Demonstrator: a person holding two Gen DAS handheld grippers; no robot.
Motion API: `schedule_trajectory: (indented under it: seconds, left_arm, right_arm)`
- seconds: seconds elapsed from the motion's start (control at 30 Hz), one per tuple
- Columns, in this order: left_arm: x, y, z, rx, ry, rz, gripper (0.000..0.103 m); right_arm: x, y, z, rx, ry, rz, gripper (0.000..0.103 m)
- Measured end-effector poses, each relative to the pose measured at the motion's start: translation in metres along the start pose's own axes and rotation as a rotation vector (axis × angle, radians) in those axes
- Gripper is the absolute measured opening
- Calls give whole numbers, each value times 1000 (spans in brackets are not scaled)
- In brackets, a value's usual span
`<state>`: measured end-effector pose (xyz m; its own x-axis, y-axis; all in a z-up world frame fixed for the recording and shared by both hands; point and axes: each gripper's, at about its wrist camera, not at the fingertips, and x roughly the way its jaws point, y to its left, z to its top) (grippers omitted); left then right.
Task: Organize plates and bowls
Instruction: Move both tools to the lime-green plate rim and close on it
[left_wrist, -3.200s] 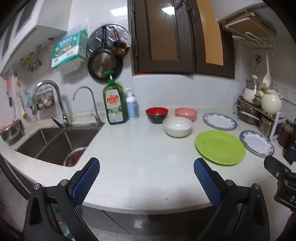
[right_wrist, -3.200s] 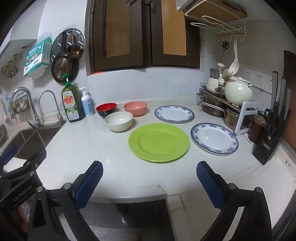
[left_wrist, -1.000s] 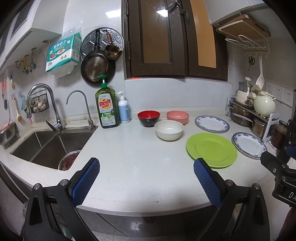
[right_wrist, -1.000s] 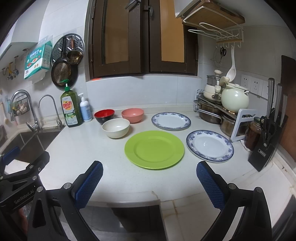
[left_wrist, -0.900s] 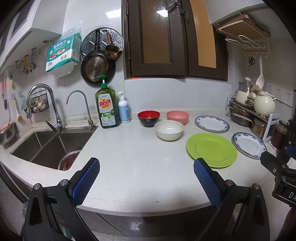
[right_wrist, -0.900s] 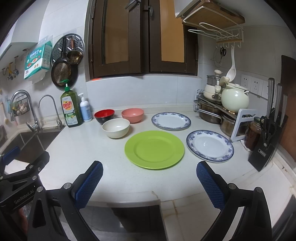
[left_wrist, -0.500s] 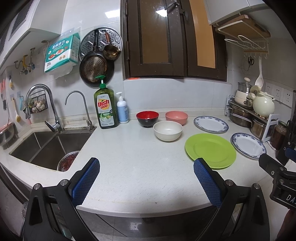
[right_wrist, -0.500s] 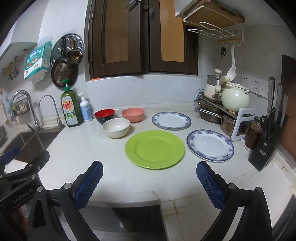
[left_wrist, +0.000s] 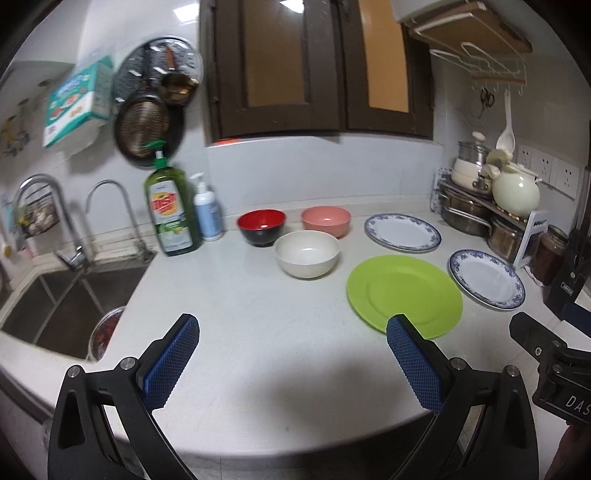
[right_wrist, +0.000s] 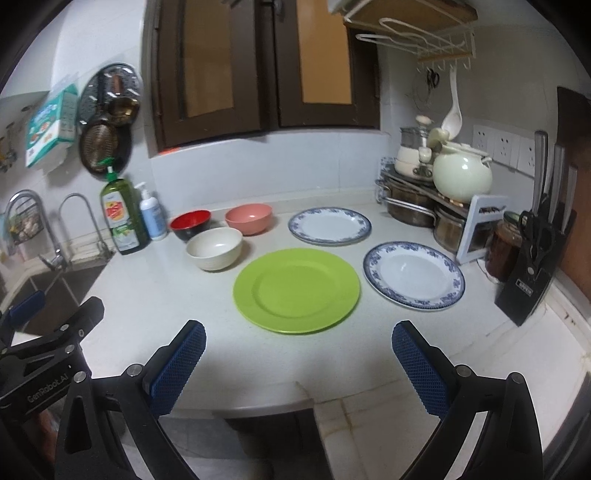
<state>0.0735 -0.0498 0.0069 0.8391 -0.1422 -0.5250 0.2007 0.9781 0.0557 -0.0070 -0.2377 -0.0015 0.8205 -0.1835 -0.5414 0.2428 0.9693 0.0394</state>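
Observation:
On the white counter (left_wrist: 229, 302) stand a red-and-black bowl (left_wrist: 261, 226), a pink bowl (left_wrist: 325, 220) and a cream bowl (left_wrist: 307, 253). A green plate (left_wrist: 404, 295) lies right of the cream bowl, with two blue-rimmed white plates (left_wrist: 402, 233) (left_wrist: 486, 283) beyond it. The same dishes show in the right wrist view: green plate (right_wrist: 296, 289), cream bowl (right_wrist: 214, 248), pink bowl (right_wrist: 249, 218), red bowl (right_wrist: 190, 224), blue-rimmed plates (right_wrist: 329, 225) (right_wrist: 413, 274). My left gripper (left_wrist: 291, 363) is open and empty over the counter's near part. My right gripper (right_wrist: 298, 367) is open and empty, just short of the green plate.
A double sink (left_wrist: 55, 291) with taps lies at the left. A green dish soap bottle (left_wrist: 170, 210) and a white pump bottle (left_wrist: 207, 211) stand by the back wall. A pot rack with a kettle (right_wrist: 461, 177) and a knife block (right_wrist: 535, 266) fill the right side.
Both grippers have moved forward and tilted down toward the counter; the dishes now look closer. Both stay open and nothing on the counter has moved.

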Motion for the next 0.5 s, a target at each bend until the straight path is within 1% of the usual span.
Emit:
schedule_trajectory:
  seconds: [0.07, 0.13, 0.23, 0.37, 0.4, 0.43, 0.5]
  left_arm:
    - [21, -4, 8, 27, 4, -6, 103]
    - [39, -8, 15, 63, 11, -28, 103]
    - [72, -13, 27, 103, 32, -80, 103]
    - [122, -20, 44, 135, 95, -171, 103]
    - [129, -21, 45, 141, 105, -181, 103]
    - [142, -26, 48, 156, 123, -198, 103]
    - [158, -32, 50, 172, 152, -218, 103]
  right_arm:
    - [13, -3, 5, 27, 20, -16, 102]
    - [27, -5, 9, 49, 36, -43, 102]
    - [49, -7, 15, 68, 65, -88, 102]
    - [84, -11, 25, 115, 120, -151, 102]
    - [93, -13, 27, 131, 134, -162, 102]
    - [101, -14, 29, 135, 128, -177, 102]
    - [117, -17, 32, 149, 155, -203, 102]
